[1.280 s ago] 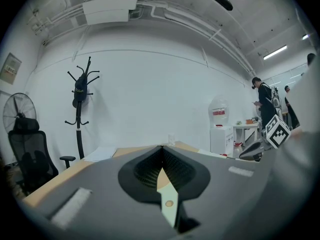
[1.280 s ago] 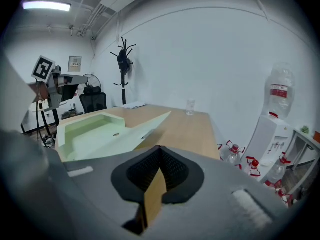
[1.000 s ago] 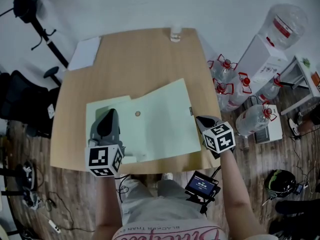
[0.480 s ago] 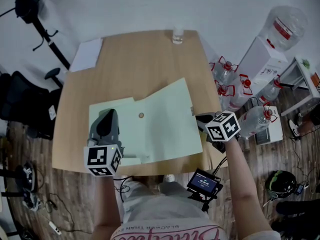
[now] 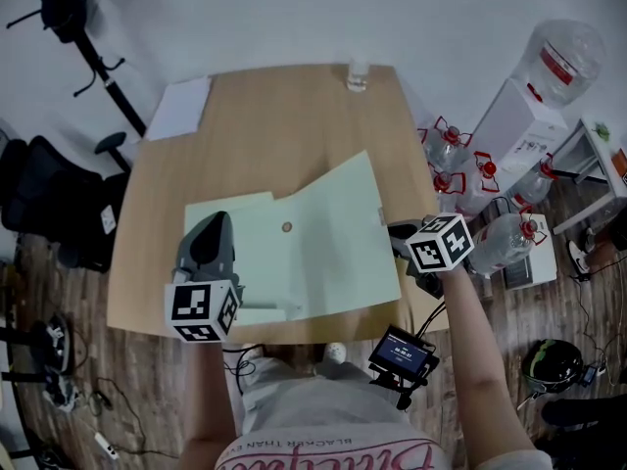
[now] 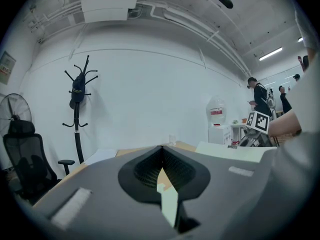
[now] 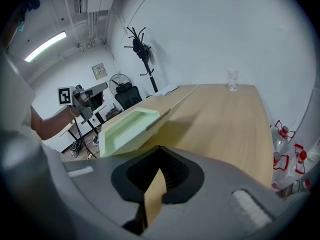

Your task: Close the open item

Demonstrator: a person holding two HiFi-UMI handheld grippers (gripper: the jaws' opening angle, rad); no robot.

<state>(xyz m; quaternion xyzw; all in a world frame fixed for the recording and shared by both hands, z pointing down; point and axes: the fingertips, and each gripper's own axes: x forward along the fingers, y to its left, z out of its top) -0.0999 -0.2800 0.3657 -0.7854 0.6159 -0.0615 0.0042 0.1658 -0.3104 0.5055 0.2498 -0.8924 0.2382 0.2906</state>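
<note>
Wooden table (image 5: 274, 125) in a white-walled room.
White sheet (image 5: 179, 109) at far left corner, small clear cup (image 5: 358, 74) at far edge; coat stand (image 5: 88, 37) left, water jugs (image 5: 446, 152) right.

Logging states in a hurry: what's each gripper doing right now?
Left gripper: closed, empty, over the green folder.
Right gripper: closed, empty.

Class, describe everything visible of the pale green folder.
The pale green folder, seemingly thin plastic, lies open on the wooden table, its large right cover tilted up off the wood. A small round stud sits near its middle, a dark tab on its right edge. The left gripper rests on its left part; the right gripper is beside its right edge.
</note>
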